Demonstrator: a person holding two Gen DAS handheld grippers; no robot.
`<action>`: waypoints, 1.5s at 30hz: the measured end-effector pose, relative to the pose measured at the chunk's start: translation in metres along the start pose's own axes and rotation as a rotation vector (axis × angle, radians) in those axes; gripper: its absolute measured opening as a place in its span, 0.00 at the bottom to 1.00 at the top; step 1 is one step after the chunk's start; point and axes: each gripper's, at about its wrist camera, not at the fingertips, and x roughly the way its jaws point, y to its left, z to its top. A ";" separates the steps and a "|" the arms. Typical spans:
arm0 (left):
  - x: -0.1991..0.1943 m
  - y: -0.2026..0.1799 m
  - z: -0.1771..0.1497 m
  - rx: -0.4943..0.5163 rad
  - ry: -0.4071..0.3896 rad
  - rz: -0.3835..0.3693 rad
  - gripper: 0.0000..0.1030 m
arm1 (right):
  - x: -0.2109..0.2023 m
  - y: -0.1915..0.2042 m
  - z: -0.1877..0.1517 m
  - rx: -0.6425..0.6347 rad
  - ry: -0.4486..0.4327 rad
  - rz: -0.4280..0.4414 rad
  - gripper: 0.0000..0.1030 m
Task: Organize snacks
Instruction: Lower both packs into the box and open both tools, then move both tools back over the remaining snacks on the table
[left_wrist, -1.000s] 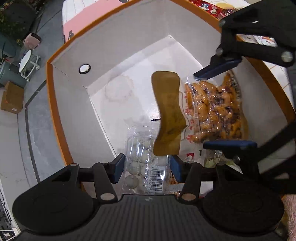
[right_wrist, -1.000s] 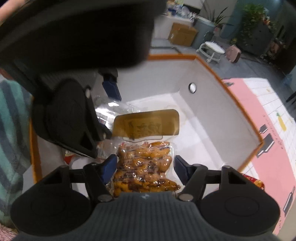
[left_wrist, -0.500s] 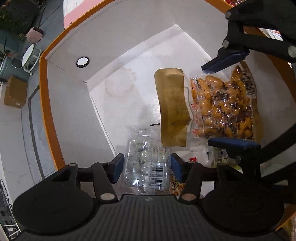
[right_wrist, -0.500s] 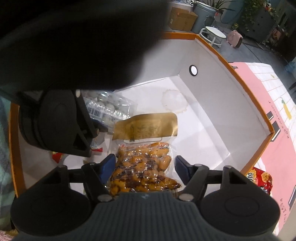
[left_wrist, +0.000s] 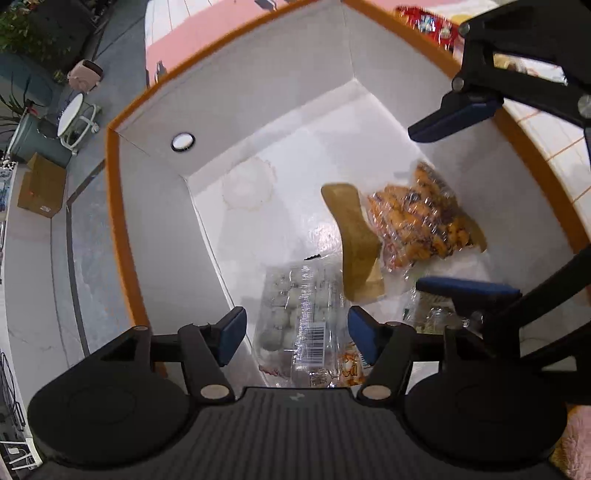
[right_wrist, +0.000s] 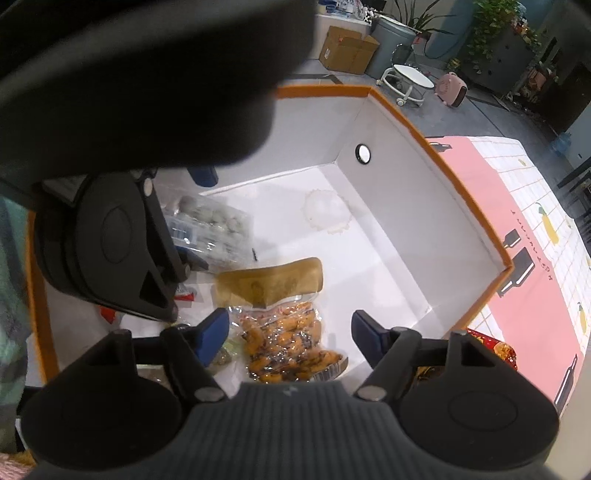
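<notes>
Both grippers hang over the orange-rimmed box (left_wrist: 122, 229), jaws spread wide, gripping nothing. The orange snack pack (right_wrist: 288, 343) lies on the box floor between the right gripper (right_wrist: 290, 330) jaws; the clear pack of white balls (left_wrist: 299, 321) sits between the left gripper (left_wrist: 295, 330) jaws.

We note grey floor (right_wrist: 476, 107) at 1 o'clock, bearing a cardboard carton (right_wrist: 347, 50), white wheeled stool (right_wrist: 410, 83), pink stool (right_wrist: 452, 86) and potted plants (right_wrist: 495, 22).
</notes>
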 end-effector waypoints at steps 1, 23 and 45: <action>-0.005 -0.001 0.000 0.001 -0.005 0.004 0.74 | -0.003 -0.001 0.000 0.001 -0.006 0.000 0.71; -0.094 -0.014 0.001 -0.208 -0.269 0.075 0.76 | -0.080 -0.025 -0.053 0.314 -0.176 -0.150 0.79; -0.106 -0.128 0.023 -0.202 -0.468 -0.096 0.76 | -0.124 -0.051 -0.220 0.752 -0.180 -0.420 0.79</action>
